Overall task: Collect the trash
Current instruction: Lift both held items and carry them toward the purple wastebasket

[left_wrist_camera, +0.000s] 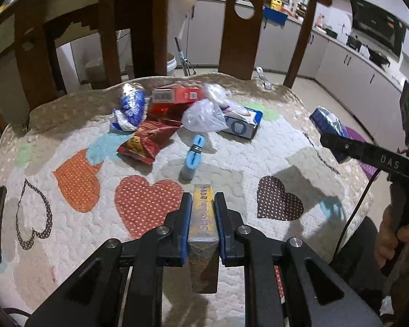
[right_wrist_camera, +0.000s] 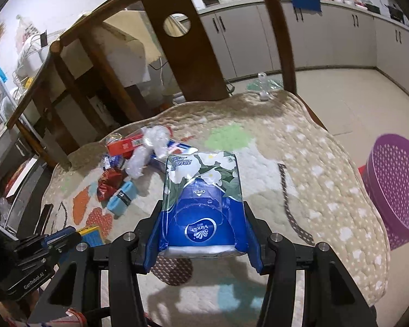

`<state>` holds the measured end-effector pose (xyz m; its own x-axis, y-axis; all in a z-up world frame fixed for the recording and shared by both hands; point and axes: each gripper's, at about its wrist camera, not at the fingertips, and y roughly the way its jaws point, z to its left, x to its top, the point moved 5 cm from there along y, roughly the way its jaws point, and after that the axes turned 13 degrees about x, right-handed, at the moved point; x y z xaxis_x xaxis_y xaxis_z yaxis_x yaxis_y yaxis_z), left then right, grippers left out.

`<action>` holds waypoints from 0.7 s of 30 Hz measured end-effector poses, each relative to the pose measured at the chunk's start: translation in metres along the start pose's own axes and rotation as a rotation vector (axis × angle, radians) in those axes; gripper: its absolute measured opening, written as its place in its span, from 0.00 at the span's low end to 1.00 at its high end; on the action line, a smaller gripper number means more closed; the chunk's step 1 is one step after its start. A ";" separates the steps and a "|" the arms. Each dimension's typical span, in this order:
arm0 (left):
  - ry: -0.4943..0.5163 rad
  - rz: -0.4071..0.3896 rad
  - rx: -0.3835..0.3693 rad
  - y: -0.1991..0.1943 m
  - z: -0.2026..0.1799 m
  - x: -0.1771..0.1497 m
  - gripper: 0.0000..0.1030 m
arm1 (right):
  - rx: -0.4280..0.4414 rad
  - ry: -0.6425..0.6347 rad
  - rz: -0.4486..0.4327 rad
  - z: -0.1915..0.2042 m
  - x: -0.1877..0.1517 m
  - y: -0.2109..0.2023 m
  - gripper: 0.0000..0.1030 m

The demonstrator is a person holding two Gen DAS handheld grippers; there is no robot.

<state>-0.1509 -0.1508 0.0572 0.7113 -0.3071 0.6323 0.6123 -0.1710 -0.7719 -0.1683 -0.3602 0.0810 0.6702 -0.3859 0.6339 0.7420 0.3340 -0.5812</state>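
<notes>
While both tools are loaded, the scene reads:

Left tool (left_wrist_camera: 203, 201): clamped narrow on a slim yellow-and-silver wrapper (left_wrist_camera: 203, 218), gripped along its long sides so it stays flat above the quilted cover (left_wrist_camera: 259, 152).

Right tool (right_wrist_camera: 201, 234): closed at middling width on a blue Vinda tissue pack (right_wrist_camera: 201, 199), held by its sides, likely for carrying to the purple basket (right_wrist_camera: 395, 190) on the floor to the right.

Remaining trash: red snack bag (left_wrist_camera: 150, 141), blue foil wrapper (left_wrist_camera: 131, 106), clear plastic bag (left_wrist_camera: 201, 117), red carton (left_wrist_camera: 174, 95), light blue packet (left_wrist_camera: 193, 155), piled near the chair back (left_wrist_camera: 237, 27).

Hidden: the wrapper's print is too blurred to read; the basket's inside is not visible.
</notes>
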 end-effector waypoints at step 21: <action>-0.043 -0.027 -0.004 -0.033 -0.004 0.028 0.15 | -0.054 0.042 -0.084 -0.023 0.007 -0.048 0.54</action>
<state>-0.1524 -0.1572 0.1005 0.7089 -0.2615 0.6551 0.6301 -0.1827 -0.7548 -0.1996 -0.3985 0.1014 0.6035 -0.4465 0.6606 0.7933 0.2526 -0.5540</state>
